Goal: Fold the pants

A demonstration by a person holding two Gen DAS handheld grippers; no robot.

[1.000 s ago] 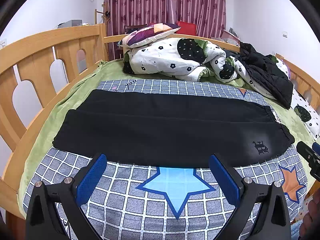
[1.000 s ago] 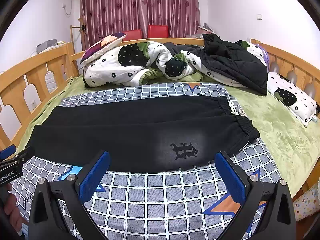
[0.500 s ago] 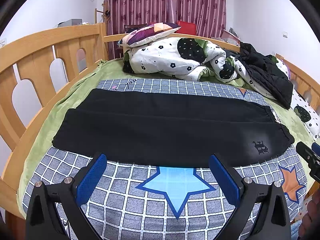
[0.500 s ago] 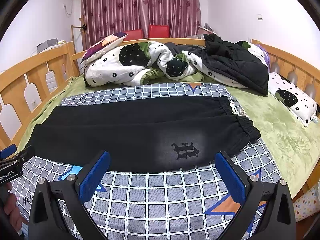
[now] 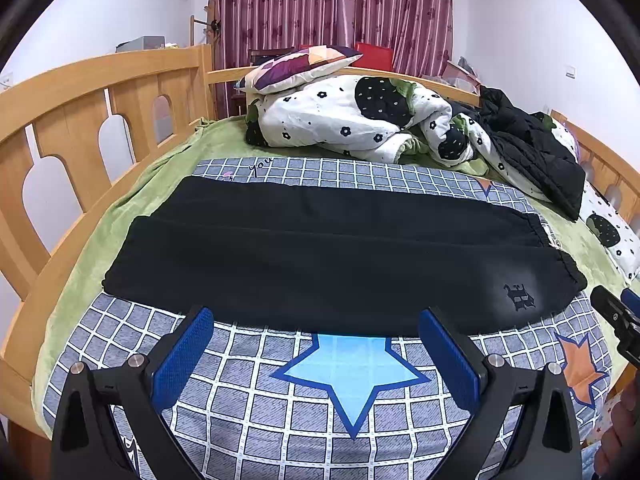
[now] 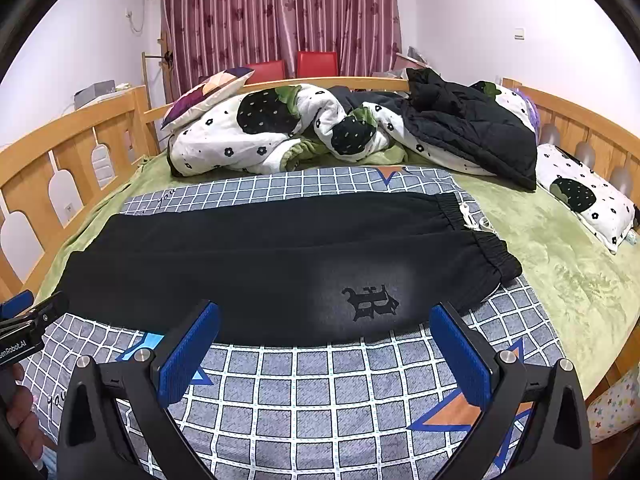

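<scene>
Black pants (image 5: 320, 248) lie flat across a checked blanket (image 5: 344, 384) on the bed, folded lengthwise, waistband at the right, leg ends at the left. They also show in the right wrist view (image 6: 280, 264), with a dark logo (image 6: 370, 302) near the waistband (image 6: 488, 248). My left gripper (image 5: 316, 320) is open and empty, hovering just before the pants' near edge. My right gripper (image 6: 326, 316) is open and empty, over the near edge by the logo.
A crumpled flowered quilt (image 5: 352, 120), a patterned pillow (image 5: 300, 66) and a black jacket (image 6: 468, 128) lie at the back of the bed. Wooden rails (image 5: 80, 120) run along the left and right sides. A flowered pillow (image 6: 584, 196) lies at the right.
Both grippers have edged slightly forward; otherwise nothing has visibly changed.
</scene>
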